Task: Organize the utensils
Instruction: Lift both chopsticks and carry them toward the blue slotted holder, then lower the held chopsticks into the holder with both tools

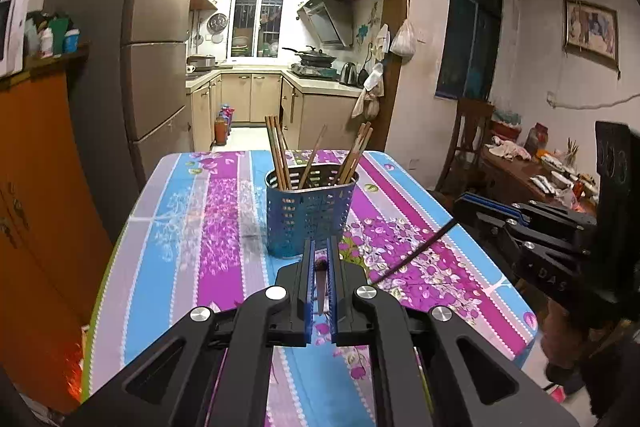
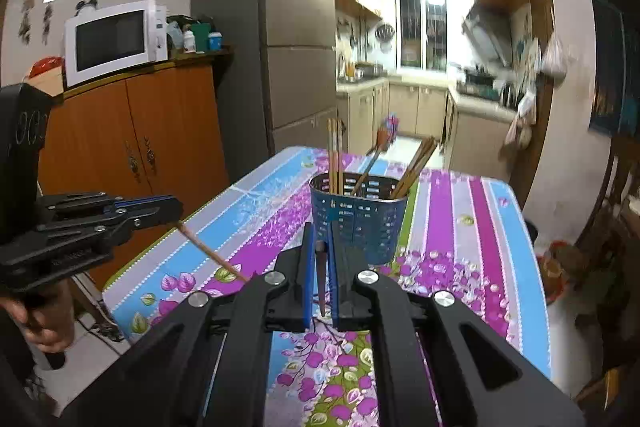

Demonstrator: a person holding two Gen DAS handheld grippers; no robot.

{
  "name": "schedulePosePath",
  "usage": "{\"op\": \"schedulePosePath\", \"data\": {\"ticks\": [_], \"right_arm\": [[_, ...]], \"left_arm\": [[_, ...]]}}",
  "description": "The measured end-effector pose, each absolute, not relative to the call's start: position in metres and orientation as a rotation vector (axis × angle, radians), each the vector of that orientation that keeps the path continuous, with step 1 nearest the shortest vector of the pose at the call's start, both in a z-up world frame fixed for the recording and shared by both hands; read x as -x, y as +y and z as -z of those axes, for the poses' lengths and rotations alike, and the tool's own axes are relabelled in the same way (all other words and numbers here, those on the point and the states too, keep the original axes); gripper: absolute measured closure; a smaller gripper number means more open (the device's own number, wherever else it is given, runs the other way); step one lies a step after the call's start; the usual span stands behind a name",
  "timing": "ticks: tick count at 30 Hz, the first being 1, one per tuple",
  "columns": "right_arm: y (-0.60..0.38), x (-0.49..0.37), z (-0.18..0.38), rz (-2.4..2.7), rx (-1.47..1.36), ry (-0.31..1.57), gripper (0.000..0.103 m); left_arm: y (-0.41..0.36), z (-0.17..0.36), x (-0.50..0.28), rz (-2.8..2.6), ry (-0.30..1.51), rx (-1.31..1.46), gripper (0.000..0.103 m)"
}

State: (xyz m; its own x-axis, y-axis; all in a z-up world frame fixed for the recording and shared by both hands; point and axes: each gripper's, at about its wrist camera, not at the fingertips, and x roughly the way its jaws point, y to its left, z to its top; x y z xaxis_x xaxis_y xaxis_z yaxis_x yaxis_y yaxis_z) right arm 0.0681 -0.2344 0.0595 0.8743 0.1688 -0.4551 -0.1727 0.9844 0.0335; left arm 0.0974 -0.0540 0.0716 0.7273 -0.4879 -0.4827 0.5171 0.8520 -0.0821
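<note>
Floral striped tablecloth (image 1: 224,211), kitchen (image 1: 256,39) behind

a blue perforated utensil holder (image 1: 310,213) stands upright on the striped floral tablecloth, holding several wooden chopsticks (image 1: 277,153) that lean outward. each gripper pinches one more chopstick (image 2: 321,277), angled down.

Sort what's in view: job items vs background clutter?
Job:
left gripper shut on a chopstick
right gripper shut on a dark chopstick
blue holder with chopsticks

Background:
microwave
fridge
kettle
</note>
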Motion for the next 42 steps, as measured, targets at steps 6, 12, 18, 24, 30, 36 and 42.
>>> {"op": "schedulePosePath", "data": {"ticks": [6, 12, 18, 24, 30, 36, 42], "right_arm": [[-0.235, -0.081, -0.073, -0.168, -0.017, 0.563, 0.098], [-0.239, -0.097, -0.090, -0.170, -0.044, 0.631, 0.098], [-0.242, -0.110, -0.101, -0.171, -0.050, 0.682, 0.098], [-0.241, -0.123, -0.115, -0.166, -0.044, 0.730, 0.098], [-0.247, -0.135, -0.153, -0.147, -0.033, 0.704, 0.098], [-0.248, -0.151, -0.194, -0.116, -0.010, 0.643, 0.098], [-0.253, -0.171, -0.228, -0.075, 0.017, 0.588, 0.098]], "left_arm": [[-0.071, -0.082, -0.112, 0.560, 0.517, -0.115, 0.096], [-0.083, -0.091, -0.120, 0.565, 0.554, -0.141, 0.096], [-0.086, -0.105, -0.125, 0.590, 0.599, -0.145, 0.096], [-0.092, -0.119, -0.146, 0.620, 0.686, -0.120, 0.096], [-0.097, -0.156, -0.167, 0.623, 0.690, -0.110, 0.096], [-0.103, -0.198, -0.185, 0.589, 0.633, -0.140, 0.096], [-0.103, -0.238, -0.216, 0.530, 0.586, -0.148, 0.096]]}}
